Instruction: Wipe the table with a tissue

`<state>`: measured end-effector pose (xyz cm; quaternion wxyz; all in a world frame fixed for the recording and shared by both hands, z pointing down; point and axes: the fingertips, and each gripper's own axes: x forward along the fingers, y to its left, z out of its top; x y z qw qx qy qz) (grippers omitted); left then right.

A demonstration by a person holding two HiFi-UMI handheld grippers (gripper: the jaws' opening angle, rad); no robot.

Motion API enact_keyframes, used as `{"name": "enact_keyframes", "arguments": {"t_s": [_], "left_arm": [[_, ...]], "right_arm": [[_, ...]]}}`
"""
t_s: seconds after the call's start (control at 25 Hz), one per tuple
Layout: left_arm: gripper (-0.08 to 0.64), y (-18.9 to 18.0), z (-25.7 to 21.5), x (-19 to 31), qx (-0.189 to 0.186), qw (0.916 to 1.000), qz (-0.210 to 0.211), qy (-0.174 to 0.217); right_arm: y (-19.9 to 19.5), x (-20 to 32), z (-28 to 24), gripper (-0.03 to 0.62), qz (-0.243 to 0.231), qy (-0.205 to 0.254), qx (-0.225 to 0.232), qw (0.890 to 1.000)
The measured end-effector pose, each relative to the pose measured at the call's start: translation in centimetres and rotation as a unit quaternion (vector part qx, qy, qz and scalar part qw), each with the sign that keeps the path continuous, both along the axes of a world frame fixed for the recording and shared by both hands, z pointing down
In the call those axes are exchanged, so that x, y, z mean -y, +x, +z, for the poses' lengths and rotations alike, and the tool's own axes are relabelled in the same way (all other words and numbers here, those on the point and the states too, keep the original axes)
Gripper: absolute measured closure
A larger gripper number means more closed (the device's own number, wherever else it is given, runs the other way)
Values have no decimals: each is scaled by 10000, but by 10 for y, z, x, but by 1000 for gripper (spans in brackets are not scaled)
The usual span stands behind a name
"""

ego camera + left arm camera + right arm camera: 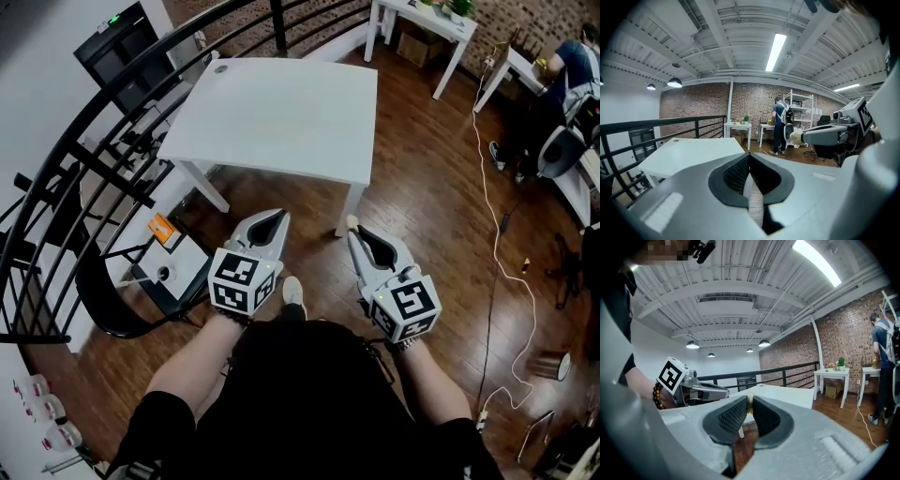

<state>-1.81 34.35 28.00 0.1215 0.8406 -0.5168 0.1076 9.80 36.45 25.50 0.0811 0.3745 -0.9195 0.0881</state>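
A glossy brown plank floor [422,187] spreads under everything. On it stands the white rectangular bench [281,112], smooth and matte on square white legs, with its near edge just ahead of both tools. A curved black metal railing [89,150] of thin round bars runs past the bench's left side. The person's two bare forearms [192,361] reach forward from black sleeves, side by side and apart, held over the floor short of the bench. The left tool [279,217], of grey moulded plastic with black ribbed pads, points at the bench's near edge. Its jaws are pressed together at the tips on nothing, with an oval hollow behind them. The right tool [354,230], of the same make, angles slightly inward, and its tips meet in the same way, also empty. Each tool carries a white cube with black square markers [242,281] at its rear. A brown bead bracelet [658,396] circles the left wrist.
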Motion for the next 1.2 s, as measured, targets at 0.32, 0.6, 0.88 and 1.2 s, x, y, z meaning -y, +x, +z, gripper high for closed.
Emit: {"name": "enact_keyframes", "arguments": {"t_s": [0.32,0.6,0.88,1.2], "left_arm": [[551,-17,13,46,-147,9998,64,-117],[551,-35,15,98,-303,9993,192,-136],[551,-58,13,131,-407,9988,255,-133],[551,-77,17,159,-436,9986,242,-170]], "right_arm": [[-20,44,9,565,34,-113,-144,9998],[-47,92,9,565,56,-152,-325,9993],[-75,126,4,565,53,-152,-451,9989],[-94,155,6,565,55,-190,-498,9986]]}}
